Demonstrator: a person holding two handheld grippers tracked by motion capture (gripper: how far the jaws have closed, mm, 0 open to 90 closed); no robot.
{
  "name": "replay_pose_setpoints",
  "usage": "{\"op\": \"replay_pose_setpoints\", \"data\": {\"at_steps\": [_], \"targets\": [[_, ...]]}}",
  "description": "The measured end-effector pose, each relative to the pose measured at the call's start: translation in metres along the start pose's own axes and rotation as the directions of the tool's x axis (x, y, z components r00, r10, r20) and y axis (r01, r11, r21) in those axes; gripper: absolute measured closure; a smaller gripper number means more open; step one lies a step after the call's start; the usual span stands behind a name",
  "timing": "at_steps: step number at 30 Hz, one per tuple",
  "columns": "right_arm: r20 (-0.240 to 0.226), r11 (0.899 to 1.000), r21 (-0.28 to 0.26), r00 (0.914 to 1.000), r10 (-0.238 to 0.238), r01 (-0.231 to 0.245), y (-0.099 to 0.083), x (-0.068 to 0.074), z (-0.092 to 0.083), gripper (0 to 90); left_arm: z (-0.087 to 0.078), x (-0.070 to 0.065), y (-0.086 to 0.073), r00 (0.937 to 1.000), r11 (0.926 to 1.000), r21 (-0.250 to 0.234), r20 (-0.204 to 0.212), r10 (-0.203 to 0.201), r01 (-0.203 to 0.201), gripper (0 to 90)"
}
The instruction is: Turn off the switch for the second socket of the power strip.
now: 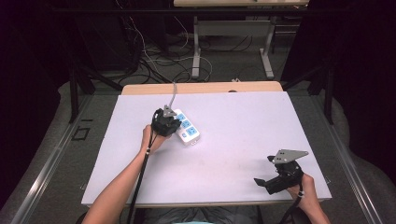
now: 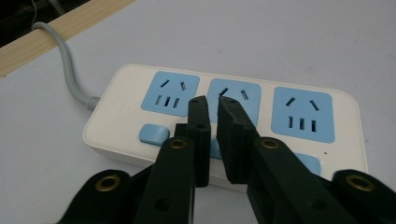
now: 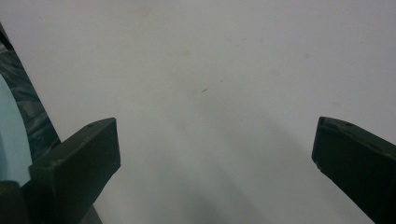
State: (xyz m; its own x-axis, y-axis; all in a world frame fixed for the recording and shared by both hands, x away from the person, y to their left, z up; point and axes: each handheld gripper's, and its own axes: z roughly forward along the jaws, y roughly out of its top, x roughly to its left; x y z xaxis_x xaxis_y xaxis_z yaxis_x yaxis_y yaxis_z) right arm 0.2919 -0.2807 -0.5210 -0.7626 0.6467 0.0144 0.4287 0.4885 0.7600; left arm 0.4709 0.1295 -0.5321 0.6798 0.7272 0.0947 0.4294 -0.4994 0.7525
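with my left claw (image 2: pixel 212 99) nearly pinched shut on nothing over the strip's (image 2: pixel 116 135) middle switch, right claw (image 3: pixel 215 154) idles spread near the right front corner.

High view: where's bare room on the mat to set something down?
Bare: the middle between the power strip and the right hand-held gripper, the far right, and the near-left corner. Crowded: the strip, where the left hand-held gripper hovers.
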Motion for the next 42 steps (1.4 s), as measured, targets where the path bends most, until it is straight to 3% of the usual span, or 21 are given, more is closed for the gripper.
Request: {"op": "replay_pose_setpoints", "data": {"at_steps": [2, 9, 13, 22, 26, 38, 42], "targets": [[0.001, 1.000, 0.000, 1.0000, 0.000, 0.000, 0.0000, 0.0003, 0.0000, 0.7, 0.0000, -0.0002, -0.0006, 1.0000, 1.0000, 0.009, 0.003, 0.001, -0.001, 89.6], [0.001, 1.000, 0.001, 1.0000, 0.000, 0.000, 0.0000, 0.0003, 0.0002, 0.7, 0.0019, -0.0016, -0.0013, 1.0000, 0.9998, 0.017, 0.009, -0.001, 0.001, 89.8], [0.001, 1.000, 0.000, 1.0000, -0.002, 0.002, 0.0000, 0.0002, 0.0000, 0.7, 0.0025, -0.0014, -0.0018, 0.9996, 0.9988, 0.048, 0.026, 0.011, -0.012, 89.8], [0.005, 1.000, 0.001, 1.0000, -0.007, 0.007, 0.0000, 0.0003, -0.0004, 0.7, 0.0042, -0.0027, -0.0036, 0.9999, 0.9997, 0.024, 0.016, 0.005, -0.005, 89.9], [0.001, 1.000, 0.000, 1.0000, -0.004, 0.004, 0.0000, 0.0007, -0.0001, 0.7, 0.0040, -0.0017, -0.0042, 0.9997, 0.9994, 0.024, 0.011, 0.023, -0.023, 90.0], [0.004, 1.000, -0.005, 1.0000, 0.000, 0.000, -0.0001, 0.0014, 0.0007, 0.7, 0.0040, 0.0019, -0.0063, 0.9992, 0.9998, 0.013, 0.037, -0.013, 0.012, 90.0], [-0.004, 1.000, 0.019, 1.0000, -0.006, 0.006, 0.0004, 0.0011, -0.0003, 0.7, 0.0040, 0.0017, -0.0064, 0.9992, 0.9998, 0.015, 0.037, -0.012, 0.012, 90.0]]}}
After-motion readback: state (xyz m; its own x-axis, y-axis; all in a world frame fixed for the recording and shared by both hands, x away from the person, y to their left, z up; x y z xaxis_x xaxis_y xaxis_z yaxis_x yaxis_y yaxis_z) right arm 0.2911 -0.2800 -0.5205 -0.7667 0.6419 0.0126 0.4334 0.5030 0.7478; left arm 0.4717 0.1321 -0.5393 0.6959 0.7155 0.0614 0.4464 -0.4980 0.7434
